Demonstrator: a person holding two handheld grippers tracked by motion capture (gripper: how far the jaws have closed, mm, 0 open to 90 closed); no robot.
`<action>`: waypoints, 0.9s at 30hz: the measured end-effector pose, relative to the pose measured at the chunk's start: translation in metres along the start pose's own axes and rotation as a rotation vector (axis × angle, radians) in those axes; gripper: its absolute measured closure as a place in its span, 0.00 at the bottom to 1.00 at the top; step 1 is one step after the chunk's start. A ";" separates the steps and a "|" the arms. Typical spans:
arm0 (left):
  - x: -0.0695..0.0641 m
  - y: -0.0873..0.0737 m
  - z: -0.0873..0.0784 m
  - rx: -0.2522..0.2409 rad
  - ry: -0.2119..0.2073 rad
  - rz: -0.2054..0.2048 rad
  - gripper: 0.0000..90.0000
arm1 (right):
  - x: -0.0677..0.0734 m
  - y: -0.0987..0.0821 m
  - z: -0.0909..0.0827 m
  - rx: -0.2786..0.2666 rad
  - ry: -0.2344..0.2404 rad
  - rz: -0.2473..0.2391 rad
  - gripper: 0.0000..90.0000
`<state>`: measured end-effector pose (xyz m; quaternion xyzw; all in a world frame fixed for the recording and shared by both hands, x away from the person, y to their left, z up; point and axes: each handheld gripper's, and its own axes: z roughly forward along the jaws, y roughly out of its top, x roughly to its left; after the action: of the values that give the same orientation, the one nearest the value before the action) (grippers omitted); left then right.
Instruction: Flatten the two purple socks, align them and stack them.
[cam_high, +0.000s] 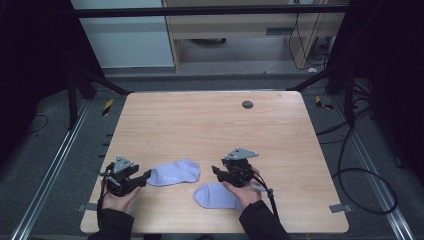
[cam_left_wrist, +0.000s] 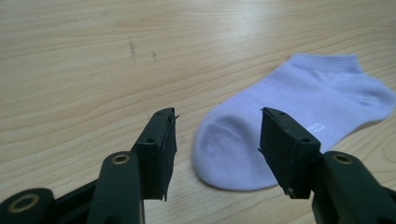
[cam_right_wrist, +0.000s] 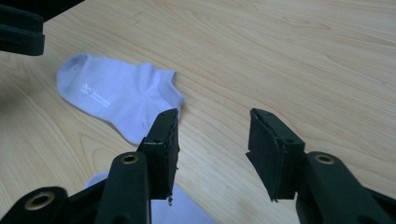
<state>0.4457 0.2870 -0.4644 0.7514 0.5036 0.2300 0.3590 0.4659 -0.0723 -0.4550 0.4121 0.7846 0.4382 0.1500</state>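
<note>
While both socks lie loose and flat on the wooden table (cam_high: 215, 125), we judge the work – pairing or folding them, by the look of it – barely begun: nothing is lifted, stacked or folded yet. Our left gripper (cam_high: 146, 176) hovers at the near left with its jaws spread and nothing between them, aimed at the toe of the far sock (cam_high: 175, 173), which lies just to its right. Our right gripper (cam_high: 216, 171) is spread too and holds nothing; the near sock (cam_high: 215, 196) lies partly under that hand, close to the table's near edge. The two socks sit near each other but apart. Both are pale lilac ankle socks of soft, fine knit, rounded at the toe, with a ribbed cuff and a small white logo on the far one – limp cloth against the smooth, light grain of the tabletop
</note>
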 end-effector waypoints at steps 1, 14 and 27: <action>0.002 -0.001 0.001 0.006 0.002 0.001 0.50 | 0.002 0.002 0.004 0.000 0.003 0.000 0.59; 0.005 -0.008 0.017 0.073 -0.006 0.035 0.59 | 0.028 0.009 0.050 0.037 -0.004 -0.019 0.64; 0.010 -0.011 0.028 0.128 -0.006 0.015 0.71 | 0.033 0.002 0.081 0.109 -0.037 -0.023 0.69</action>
<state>0.4628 0.2899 -0.4911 0.7772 0.5106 0.1975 0.3101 0.4948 0.0001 -0.4952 0.4186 0.8092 0.3853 0.1468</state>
